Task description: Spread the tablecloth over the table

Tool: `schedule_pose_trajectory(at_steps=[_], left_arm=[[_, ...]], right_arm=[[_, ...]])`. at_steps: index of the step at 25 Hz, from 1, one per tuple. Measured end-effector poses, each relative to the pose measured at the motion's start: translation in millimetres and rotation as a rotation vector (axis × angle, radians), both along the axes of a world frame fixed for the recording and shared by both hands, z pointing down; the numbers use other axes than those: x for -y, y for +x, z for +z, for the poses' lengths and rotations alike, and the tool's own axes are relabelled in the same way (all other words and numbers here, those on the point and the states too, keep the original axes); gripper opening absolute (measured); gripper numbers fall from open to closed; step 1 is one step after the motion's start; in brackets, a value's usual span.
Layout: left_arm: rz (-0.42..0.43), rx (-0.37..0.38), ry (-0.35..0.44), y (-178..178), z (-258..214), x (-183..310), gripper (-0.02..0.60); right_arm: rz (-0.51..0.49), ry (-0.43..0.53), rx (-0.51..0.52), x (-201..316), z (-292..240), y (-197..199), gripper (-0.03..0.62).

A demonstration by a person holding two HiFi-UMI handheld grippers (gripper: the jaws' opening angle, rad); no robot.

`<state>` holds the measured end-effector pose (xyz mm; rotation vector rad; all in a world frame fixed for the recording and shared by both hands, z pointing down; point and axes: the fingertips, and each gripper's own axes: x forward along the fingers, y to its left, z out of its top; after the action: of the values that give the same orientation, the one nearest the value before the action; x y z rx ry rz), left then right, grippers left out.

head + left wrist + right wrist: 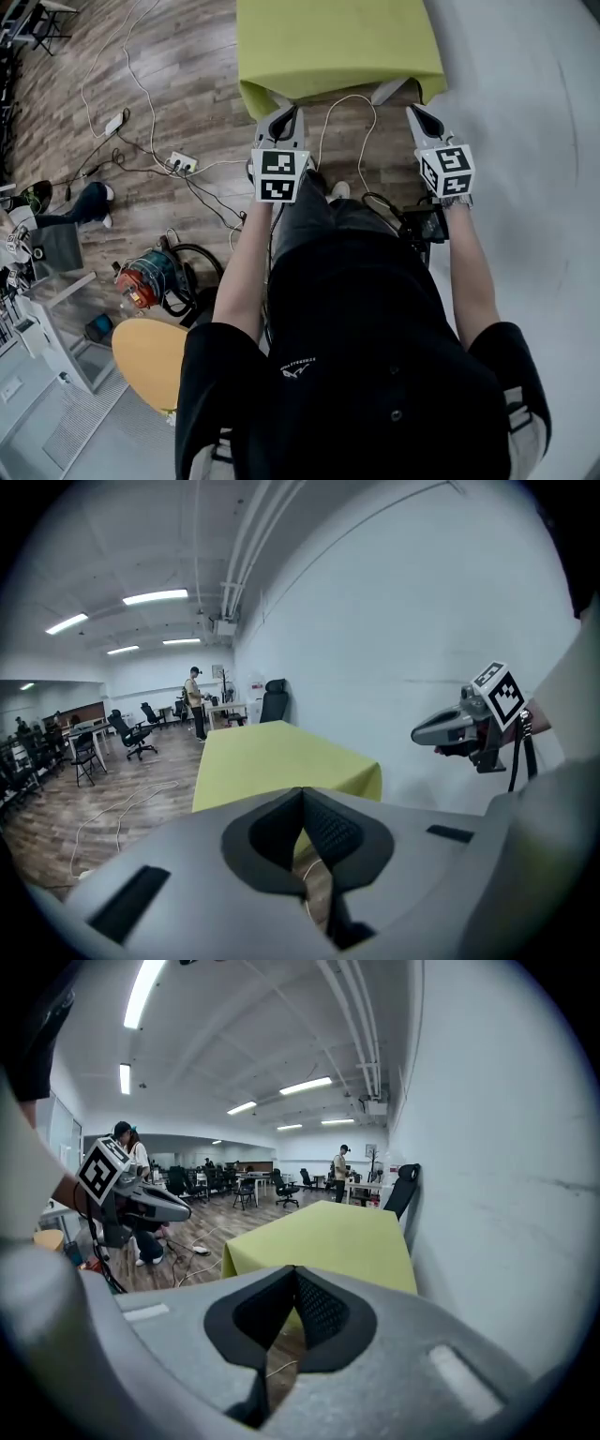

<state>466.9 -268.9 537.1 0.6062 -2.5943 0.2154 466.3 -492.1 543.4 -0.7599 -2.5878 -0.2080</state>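
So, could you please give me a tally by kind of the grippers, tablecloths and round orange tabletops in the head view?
grippers: 2, the left gripper and the right gripper
tablecloth: 1
round orange tabletop: 1
Total: 4

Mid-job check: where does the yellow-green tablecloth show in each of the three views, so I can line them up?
Head view: the yellow-green tablecloth lies at top centre, its near edge hanging down.
Left gripper view: the cloth sits at centre, just beyond the jaws.
Right gripper view: the cloth sits at centre, slightly right, beyond the jaws.
Shared landmark: the brown wooden floor lies left of the cloth in all three.
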Motion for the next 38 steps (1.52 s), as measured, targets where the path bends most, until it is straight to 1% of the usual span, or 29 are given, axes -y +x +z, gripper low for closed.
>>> schedule_pose_trajectory(at_steps=[3, 7, 11, 13, 15, 18, 25, 31, 35, 38], left_arm=[[0.006, 0.067, 0.042, 5, -22, 10, 0.006], [0.003, 0.115, 0.088, 7, -47, 17, 0.006], [0.002, 0.171, 0.16, 12, -76, 22, 0.006], [-0.001, 0.2, 0.182, 13, -90, 21, 0.006], [-0.002, 0.231, 0.187, 14, -104, 18, 0.006], [-0.007, 0.267, 0.188, 17, -121, 13, 0.006], [-0.015, 0.325, 0.199, 20, -148, 7, 0.006], [-0.026, 0.385, 0.216, 29, -176, 7, 0.006], [-0.035, 0.422, 0.234, 35, -202, 4, 0.006], [-0.051, 0.423, 0.199, 38, -209, 2, 0.006]], right_arm=[[0.013, -0.043, 0.033, 2, -16, 5, 0.006], [0.028, -0.104, 0.079, 5, -43, 1, 0.006], [0.032, -0.142, 0.132, 12, -69, 0, 0.006], [0.047, -0.175, 0.156, 18, -82, 0, 0.006], [0.06, -0.201, 0.182, 22, -95, -1, 0.006], [0.069, -0.213, 0.22, 26, -114, 3, 0.006], [0.077, -0.23, 0.326, 35, -159, 4, 0.006], [0.04, -0.25, 0.416, 41, -200, 15, 0.006], [0.035, -0.262, 0.443, 39, -223, 27, 0.006], [0.038, -0.281, 0.441, 37, -230, 38, 0.006]])
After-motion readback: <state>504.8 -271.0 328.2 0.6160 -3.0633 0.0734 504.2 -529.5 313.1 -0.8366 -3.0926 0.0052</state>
